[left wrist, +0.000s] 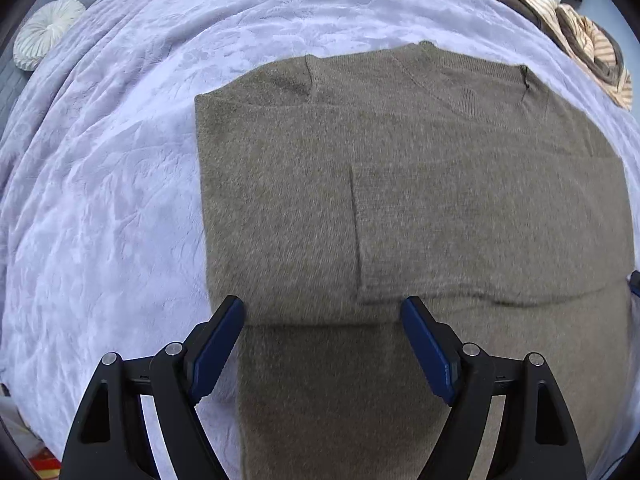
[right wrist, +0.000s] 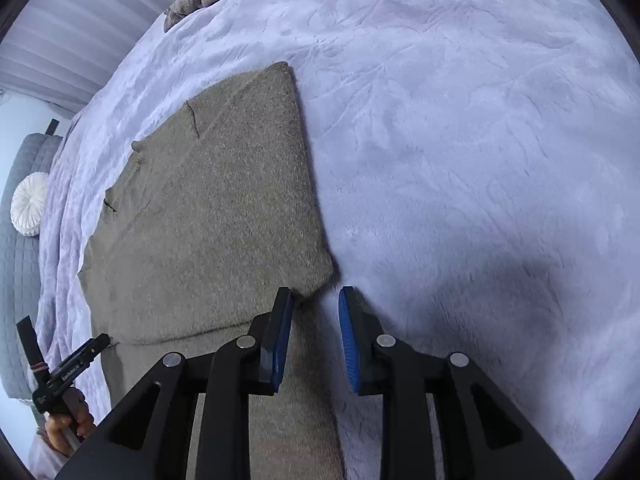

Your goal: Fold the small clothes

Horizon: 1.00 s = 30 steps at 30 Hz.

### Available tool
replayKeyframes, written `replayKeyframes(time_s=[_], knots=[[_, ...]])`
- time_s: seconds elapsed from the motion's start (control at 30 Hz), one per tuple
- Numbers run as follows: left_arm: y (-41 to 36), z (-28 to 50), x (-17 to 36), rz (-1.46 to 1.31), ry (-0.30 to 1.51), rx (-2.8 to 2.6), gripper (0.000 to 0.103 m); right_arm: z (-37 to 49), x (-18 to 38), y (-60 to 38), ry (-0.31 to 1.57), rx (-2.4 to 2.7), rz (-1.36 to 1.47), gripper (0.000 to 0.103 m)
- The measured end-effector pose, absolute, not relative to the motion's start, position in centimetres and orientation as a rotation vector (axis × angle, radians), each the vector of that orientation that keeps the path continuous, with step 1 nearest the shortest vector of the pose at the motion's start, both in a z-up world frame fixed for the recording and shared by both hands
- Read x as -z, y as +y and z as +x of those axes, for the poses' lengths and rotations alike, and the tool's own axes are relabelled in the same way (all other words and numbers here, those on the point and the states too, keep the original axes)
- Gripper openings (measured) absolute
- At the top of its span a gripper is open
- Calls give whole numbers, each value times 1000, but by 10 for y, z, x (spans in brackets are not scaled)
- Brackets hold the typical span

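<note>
An olive-brown knit sweater (left wrist: 400,200) lies flat on a lilac bedspread (left wrist: 100,200), sides folded in, collar at the far end. My left gripper (left wrist: 322,308) is open wide just above the folded lower edge, holding nothing. In the right wrist view the sweater (right wrist: 208,220) lies left of centre. My right gripper (right wrist: 316,300) is open, its jaws on either side of the sweater's right folded corner, nothing clamped. The left gripper (right wrist: 96,344) shows at the sweater's left edge with the hand that holds it.
A round white cushion (left wrist: 44,36) lies on a grey quilted pad (right wrist: 20,280) at the bed's far left. A pile of brown and striped clothes (left wrist: 580,40) sits at the far right. The bedspread (right wrist: 480,160) stretches wide to the sweater's right.
</note>
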<state>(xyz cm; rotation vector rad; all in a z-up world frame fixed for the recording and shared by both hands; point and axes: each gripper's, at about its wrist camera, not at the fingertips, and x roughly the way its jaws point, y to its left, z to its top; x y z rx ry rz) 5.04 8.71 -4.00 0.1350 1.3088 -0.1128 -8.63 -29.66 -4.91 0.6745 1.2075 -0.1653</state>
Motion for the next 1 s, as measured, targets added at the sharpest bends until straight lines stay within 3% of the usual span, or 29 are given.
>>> replayKeyframes(time_s=[0.1, 0.17, 0.37, 0.47, 1.0], knots=[[91, 42, 39, 129, 1333, 108, 82, -97, 43, -292, 1216, 157, 676, 31], [91, 38, 38, 120, 1346, 107, 82, -100, 41, -285, 1229, 149, 671, 43], [85, 22, 36, 126, 1362, 99, 82, -107, 44, -275, 1267, 125, 653, 44], [79, 14, 36, 129, 1369, 98, 82, -109, 43, -273, 1266, 121, 653, 49], [53, -38, 30, 138, 1411, 73, 82, -109, 39, -248, 1332, 134, 400, 49]])
